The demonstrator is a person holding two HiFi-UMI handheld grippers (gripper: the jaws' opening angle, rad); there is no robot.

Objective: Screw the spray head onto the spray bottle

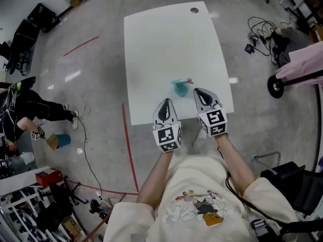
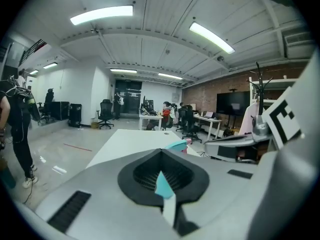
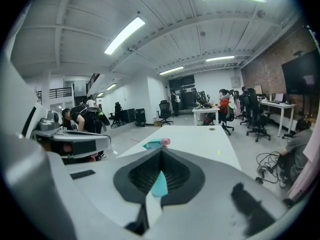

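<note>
A wide grey floor (image 1: 91, 84) is stretching around everything, and a white bench (image 1: 166, 39) is standing on it, running away from the person with its near edge just in front of them. The bench is carrying only the task's things, and they are sitting close to that near edge.

The person is holding both tools low over the edge, side by side and apart from each other. The left tongs (image 1: 166, 105) are sitting fully together with nothing between them, pointing forward. The right tongs (image 1: 200, 95) are likewise pressed together and empty, reaching a little further over the bench.

The teal spray bottle (image 1: 180, 89) is standing just ahead of the tips, in the gap between the two tools. From the left tongs it is lying forward and to the right; from the right tongs it is lying forward and slightly to the left, and that side is looking a shade nearer.

The spray head (image 1: 179, 81) is showing as a teal bar across the bottle's top, its long axis running left to right across the bench. Its pink tip (image 1: 190, 80) is pointing toward the right tongs' side. At this size I cannot tell whether the head is merely resting on the neck or is already partly threaded.

Either tool will probably be needing to open before it can take hold, one steadying the bottle while the other is turning the head.
</note>
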